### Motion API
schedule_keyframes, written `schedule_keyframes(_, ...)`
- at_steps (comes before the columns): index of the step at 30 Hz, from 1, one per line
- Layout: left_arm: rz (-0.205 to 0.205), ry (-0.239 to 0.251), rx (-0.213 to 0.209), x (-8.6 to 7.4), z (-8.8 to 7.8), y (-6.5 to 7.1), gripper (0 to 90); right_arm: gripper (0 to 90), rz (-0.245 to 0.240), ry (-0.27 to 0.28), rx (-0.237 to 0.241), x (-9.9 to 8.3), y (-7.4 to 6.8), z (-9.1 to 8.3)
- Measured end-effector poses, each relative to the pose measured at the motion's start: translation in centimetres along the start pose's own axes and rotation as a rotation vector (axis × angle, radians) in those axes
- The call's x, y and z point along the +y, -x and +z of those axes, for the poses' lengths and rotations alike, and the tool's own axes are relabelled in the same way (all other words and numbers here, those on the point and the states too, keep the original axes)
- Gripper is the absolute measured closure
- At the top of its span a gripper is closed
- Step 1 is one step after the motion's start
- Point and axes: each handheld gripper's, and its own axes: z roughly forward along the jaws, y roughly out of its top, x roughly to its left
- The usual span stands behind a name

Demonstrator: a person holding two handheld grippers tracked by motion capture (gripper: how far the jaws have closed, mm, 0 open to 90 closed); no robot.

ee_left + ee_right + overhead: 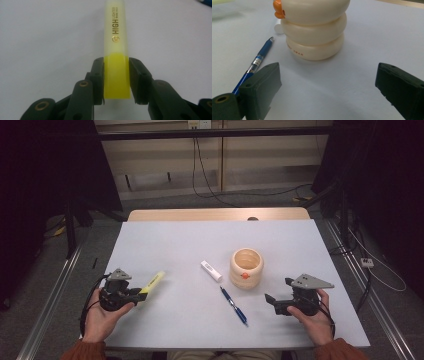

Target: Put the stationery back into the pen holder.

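My left tongs (116,80) pinch the yellow highlighter (116,50), printed "HIGH LIGHTER", by its butt end, at about eight o'clock on the desk (175,245). My right tongs (328,87) stand spread with nothing between them at four o'clock. They face the cream ringed holder (314,27) lettered "SWAN", with the blue pen (259,58) lying at its seven o'clock.

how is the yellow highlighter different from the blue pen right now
The yellow highlighter is clamped between the left gripper pads; the blue pen lies free on the table, with the open right gripper beside it. The highlighter is thick, flat-sided and pale yellow; the pen is slim and dark blue with a clear section. The highlighter sits at the table's left, the pen near the middle by the cream holder. Both are writing tools.
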Motion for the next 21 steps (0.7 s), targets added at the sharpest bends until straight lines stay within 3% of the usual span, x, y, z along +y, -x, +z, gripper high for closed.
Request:
schedule_keyframes(10,0.064,0.014,-0.13,1.1,-0.3,2.6,67.4,5.3,-0.014,0.01,0.027,0.1,-0.6,0.1)
schedule_keyframes(21,0.128,0.006,-0.228,2.3,-0.1,5.3,67.4,3.6,-0.109,0.029,0.052,0.5,-2.6,0.3)
